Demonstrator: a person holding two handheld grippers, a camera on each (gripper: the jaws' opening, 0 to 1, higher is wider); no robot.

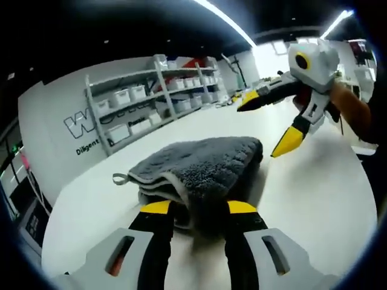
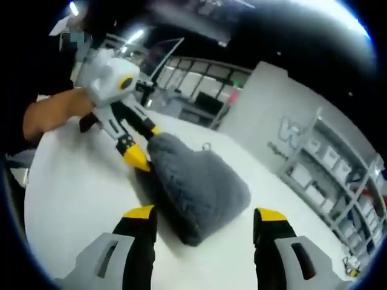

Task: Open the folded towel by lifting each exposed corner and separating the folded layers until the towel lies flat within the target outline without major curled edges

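Left gripper [image 1: 198,208] jaws sitting spread, yellow tips straddling the near folded edge of the grey towel [image 1: 199,166], touching or almost touching the pile; nothing pinched yet. In the right gripper view the same gripper [image 2: 142,145] is showing at the towel's [image 2: 199,187] far end, one tip at the fabric.

Right gripper [image 2: 205,214] jaws also standing wide apart, hovering just short of the towel's rounded near end, gripping nothing. From the left gripper view it [image 1: 266,124] is hanging above the table [image 1: 314,199] beside the towel's far corner, clear of it, with the person's hand [image 1: 347,106] behind.

Towel is lying folded, thick stack, on the white table between the two grippers, long axis running roughly from one to the other. Hanging loop [image 1: 119,179] is sticking out on one side. Left looks nearer, so likely it is taking the first corner pinch. No target outline visible.
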